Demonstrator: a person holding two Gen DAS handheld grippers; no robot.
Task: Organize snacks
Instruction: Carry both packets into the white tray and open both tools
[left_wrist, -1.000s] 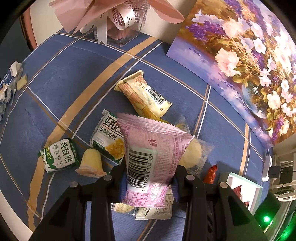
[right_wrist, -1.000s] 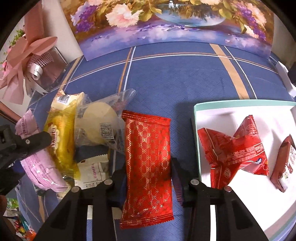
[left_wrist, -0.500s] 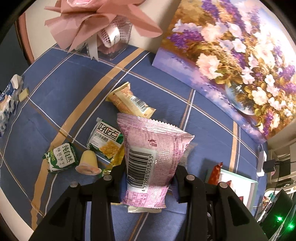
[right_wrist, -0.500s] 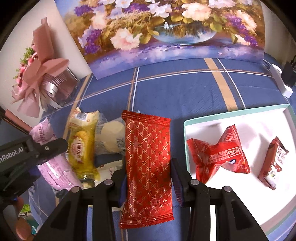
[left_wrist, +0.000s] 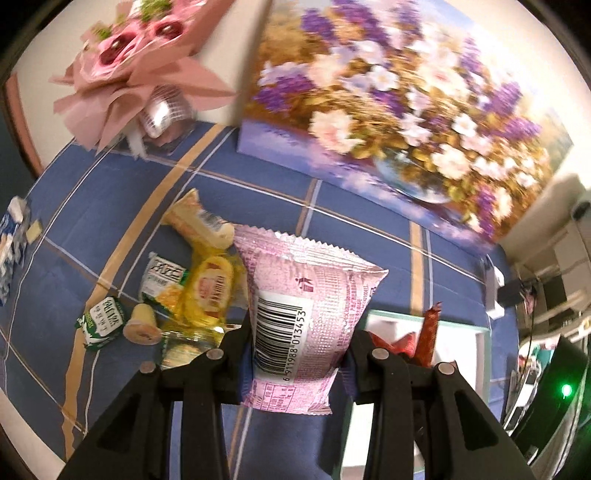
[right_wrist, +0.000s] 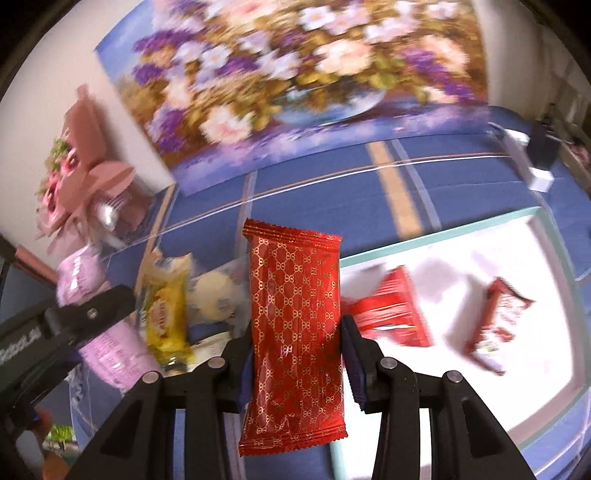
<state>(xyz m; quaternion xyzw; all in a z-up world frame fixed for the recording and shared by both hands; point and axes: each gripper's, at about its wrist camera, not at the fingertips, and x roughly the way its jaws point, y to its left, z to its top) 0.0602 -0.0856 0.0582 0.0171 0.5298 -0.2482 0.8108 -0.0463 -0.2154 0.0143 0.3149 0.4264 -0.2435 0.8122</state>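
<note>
Two claws: both loaded, above the blue checked table (left_wrist: 258, 192).
Tray: white tray (right_wrist: 480, 236) at right, two red snacks inside.
Pile: loose snacks (left_wrist: 207, 288) on the table at left.
Left claw (left_wrist: 299, 354): pinching pink packet (left_wrist: 306, 295), barcode up.
Right claw (right_wrist: 295, 354): pinching red packet (right_wrist: 295, 314) upright.

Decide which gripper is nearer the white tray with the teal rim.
Right. The right gripper hangs beside the white tray; the left gripper is farther off, over the loose snack pile.
</note>
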